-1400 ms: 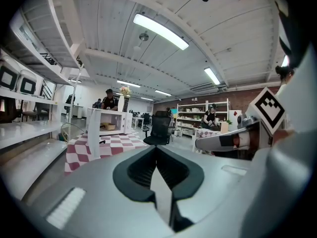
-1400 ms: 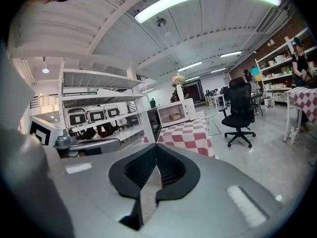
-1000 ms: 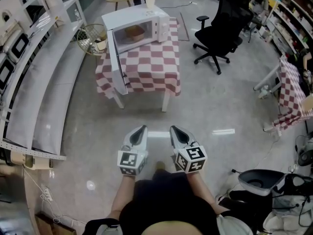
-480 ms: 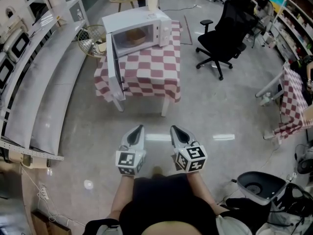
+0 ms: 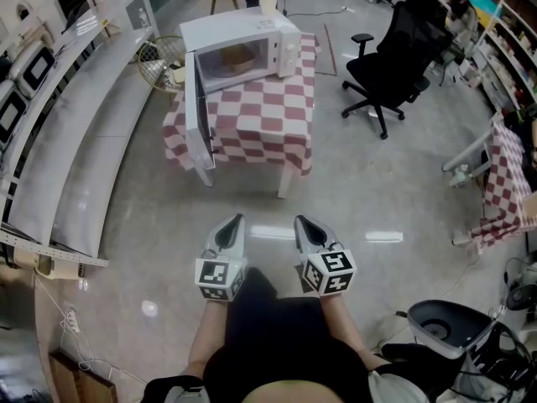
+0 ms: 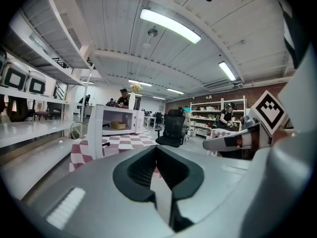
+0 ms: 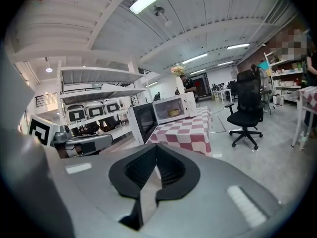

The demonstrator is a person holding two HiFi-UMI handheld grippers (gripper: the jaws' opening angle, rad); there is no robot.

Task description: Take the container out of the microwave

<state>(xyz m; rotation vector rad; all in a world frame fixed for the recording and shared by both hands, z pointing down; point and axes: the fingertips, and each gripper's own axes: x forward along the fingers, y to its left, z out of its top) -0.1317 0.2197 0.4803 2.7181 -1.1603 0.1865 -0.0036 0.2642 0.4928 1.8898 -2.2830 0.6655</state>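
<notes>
Not much has changed in the last sec. The person has edged a bit nearer the microwave (image 5: 243,36). In the head view the checked surface (image 5: 260,120) under it now sits slightly lower in the upper-middle of the frame. The black office chair (image 5: 390,53) at upper right has slid along w/ it. Both tools kept their spot at lower centre, side by side over the grey floor (image 5: 377,191). The left gripper (image 5: 236,220) has its jaws pressed together w/ nothing in them. The right gripper (image 5: 300,221) looks the same: jaws closed, empty.

The container (image 5: 237,57), a tan bowl-like thing, sits inside the microwave cavity, upper middle of the frame. The door (image 5: 193,112) hangs wide open toward the left, so the way in is clear. The container is well apart from both grippers.

My read: this is approach only, w/ none of the actual job done yet. The jaws will need to open before any grab, and the open door's edge is the 1 thing to steer round.
</notes>
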